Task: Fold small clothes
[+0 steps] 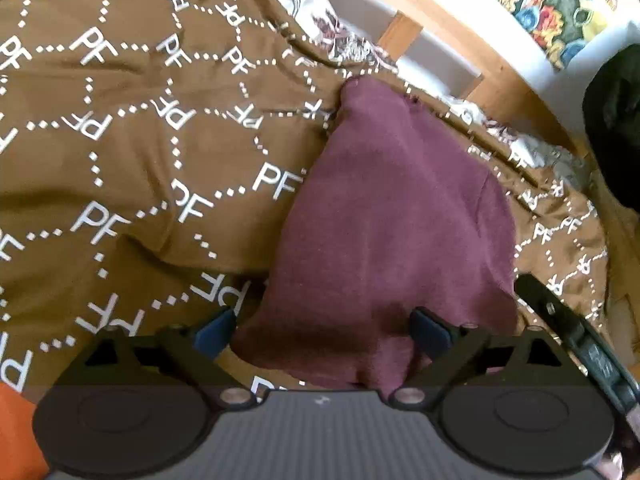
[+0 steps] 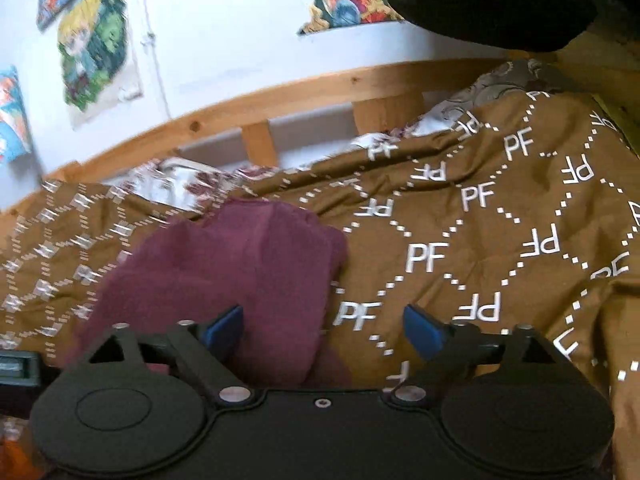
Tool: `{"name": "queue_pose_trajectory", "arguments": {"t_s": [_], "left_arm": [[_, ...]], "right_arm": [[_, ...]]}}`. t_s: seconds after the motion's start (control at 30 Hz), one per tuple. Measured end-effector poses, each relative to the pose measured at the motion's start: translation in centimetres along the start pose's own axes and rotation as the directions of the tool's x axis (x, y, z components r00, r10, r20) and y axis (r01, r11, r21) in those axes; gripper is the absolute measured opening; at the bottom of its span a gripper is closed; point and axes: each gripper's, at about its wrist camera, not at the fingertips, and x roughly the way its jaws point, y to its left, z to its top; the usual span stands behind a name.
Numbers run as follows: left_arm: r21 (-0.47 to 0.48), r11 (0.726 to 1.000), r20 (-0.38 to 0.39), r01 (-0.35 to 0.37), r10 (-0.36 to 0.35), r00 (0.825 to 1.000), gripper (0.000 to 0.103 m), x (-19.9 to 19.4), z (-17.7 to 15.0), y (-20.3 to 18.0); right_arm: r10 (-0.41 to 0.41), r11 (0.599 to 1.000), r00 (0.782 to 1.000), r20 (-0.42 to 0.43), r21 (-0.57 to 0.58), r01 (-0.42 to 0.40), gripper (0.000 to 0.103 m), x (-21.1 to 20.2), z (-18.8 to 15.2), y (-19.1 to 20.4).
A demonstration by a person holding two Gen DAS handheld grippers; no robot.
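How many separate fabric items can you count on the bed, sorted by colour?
Maroon knitted garment: 1
Brown bedspread printed with white PF letters: 1
White floral-patterned sheet under the bedspread: 1
Orange cloth, only a corner visible: 1
Total: 4

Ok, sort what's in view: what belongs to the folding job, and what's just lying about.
Job:
- maroon garment
- left gripper, open
- right gripper, open

Lying about:
- brown PF bedspread
- wooden bed frame
- wall pictures
- orange cloth
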Motion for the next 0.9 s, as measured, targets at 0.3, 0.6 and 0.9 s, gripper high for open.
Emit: {"name": "queue_pose_trajectory", "arguments": {"t_s": [0.3,0.6,0.9], "left_arm": [[0.009,0.999,0.038,-0.054,0.053,0.998,0.102,-1.3,-0.2,0.2],[0.138,0.984,0.057,-0.114,0.107,0.993,0.102,-2.5,-2.2,-1.0],[0.238,0.962,0.170,-0.135,0.096,0.981,0.102,-7.2,-4.6,-2.3]], "right_arm": [[-0.022,0.963,0.994,-0.111,-0.268,-0.008,0.102,-1.8,-1.8,4.8],[-0.183,0.947,0.972,-0.148,-0.293,0.134,0.102,-1.4,-3.5,3.4],[-0.134,0.966,0.991,-0.007,-0.226,0.129,0.102,-5.8,-3.2,3.9]]}}
